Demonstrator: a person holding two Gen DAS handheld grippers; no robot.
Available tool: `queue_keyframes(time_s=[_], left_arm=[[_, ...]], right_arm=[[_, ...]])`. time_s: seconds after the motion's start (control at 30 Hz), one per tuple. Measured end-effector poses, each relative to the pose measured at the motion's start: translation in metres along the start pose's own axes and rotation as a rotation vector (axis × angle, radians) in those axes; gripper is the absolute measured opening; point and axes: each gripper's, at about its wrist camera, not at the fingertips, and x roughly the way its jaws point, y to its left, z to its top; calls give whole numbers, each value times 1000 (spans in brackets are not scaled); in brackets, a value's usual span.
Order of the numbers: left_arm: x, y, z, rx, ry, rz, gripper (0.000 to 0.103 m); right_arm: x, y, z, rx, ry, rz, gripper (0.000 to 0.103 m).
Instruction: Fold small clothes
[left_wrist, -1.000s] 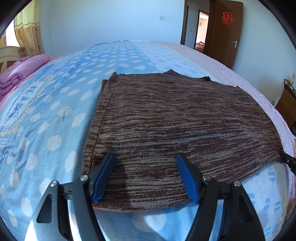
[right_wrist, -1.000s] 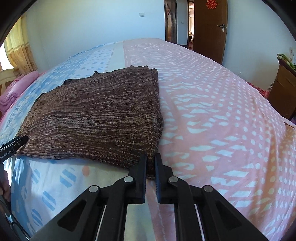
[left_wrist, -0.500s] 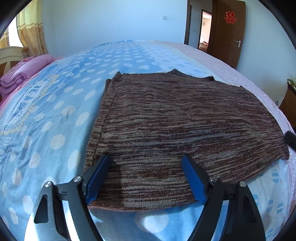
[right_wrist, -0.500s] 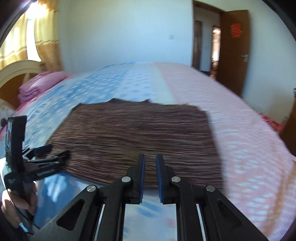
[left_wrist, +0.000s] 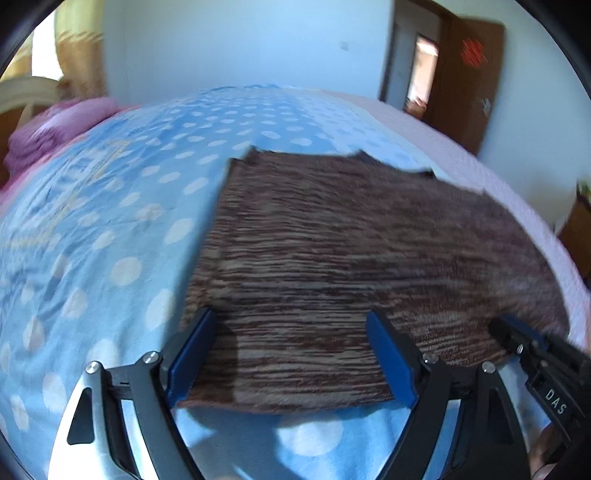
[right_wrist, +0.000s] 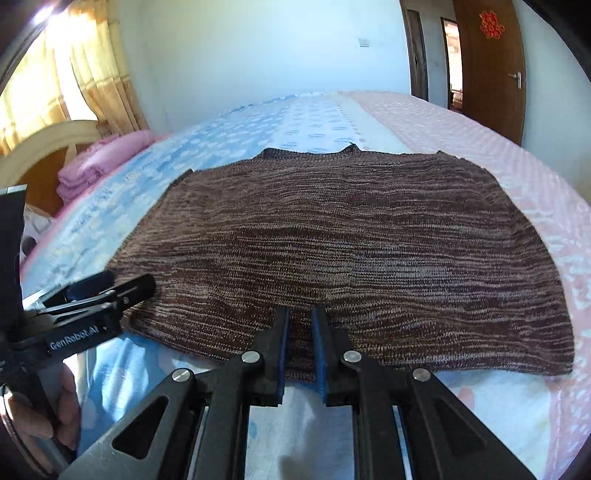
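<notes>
I see no box, basket or other container in either view, so I go straight to the surface: a wide bed (right_wrist: 314, 122) under a sheet printed blue with pale dots on one side and pink with pale marks on the other. A stack of folded pink bedding (right_wrist: 99, 158) sits at the far left by a cream curved headboard (right_wrist: 48, 144). Yellow curtains (right_wrist: 88, 74) hang over a bright window, the walls are plain white, and a brown wooden door (right_wrist: 487, 66) with a red paper ornament stands at the right.

The brown marled knit sweater (right_wrist: 351, 251) lies flat on the bed, sleeves folded in, its neckline at the far edge and its hem nearest me.

My left gripper (left_wrist: 291, 354) stands wide, its blue-lined jaws having just been spreading further. They straddle the near-left part of the hem, with knit lying between them but the pads not pressing on it. My right gripper (right_wrist: 299, 347) is narrow, only a slim gap between its pads, having just eased apart slightly. It sits over the middle of the hem, and I cannot tell whether it touches the fabric. In the right wrist view, my hand (right_wrist: 44, 413) holds the left gripper's handle at the sweater's near-left corner.
</notes>
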Motion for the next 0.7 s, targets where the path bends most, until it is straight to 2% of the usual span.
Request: queue_keyframes(time_s=[0.1,0.2,0.23,0.3,0.33,0.43,0.53,0.63,0.67,0.7], left_arm=[[-21,32,-12,-200,-60,-14,87],[-29,62,-32,-383,-36,-57,87],[-36,66,-36,-408,-46,-73,87],[-49,62,-43,-413,-50,-28,87],[-51,57,-46,-410,-46,-36,87],[-44,43,-49,-432,-19,-112,89],[-34,37,-40,-434,-33,-97,94],[-23,42,-23,-506,-43,-140,94],[-21,43,-19,-521,-45,-152,94],[-20,43,-16,-534,-45,-176,88]], right_arm=[[-1,-7,-1,46,-8,48,13],[-2,-7,-3,56,-11,62,13],[-3,-6,-3,55,-12,62,13],[-4,-8,-4,61,-14,70,13],[-4,-9,-4,70,-15,80,13],[-4,-12,-4,86,-17,97,13],[-5,-12,-5,85,-19,98,13],[-5,-12,-5,85,-18,98,13],[-5,-12,-5,85,-19,99,13],[-5,-12,-5,86,-20,99,13]])
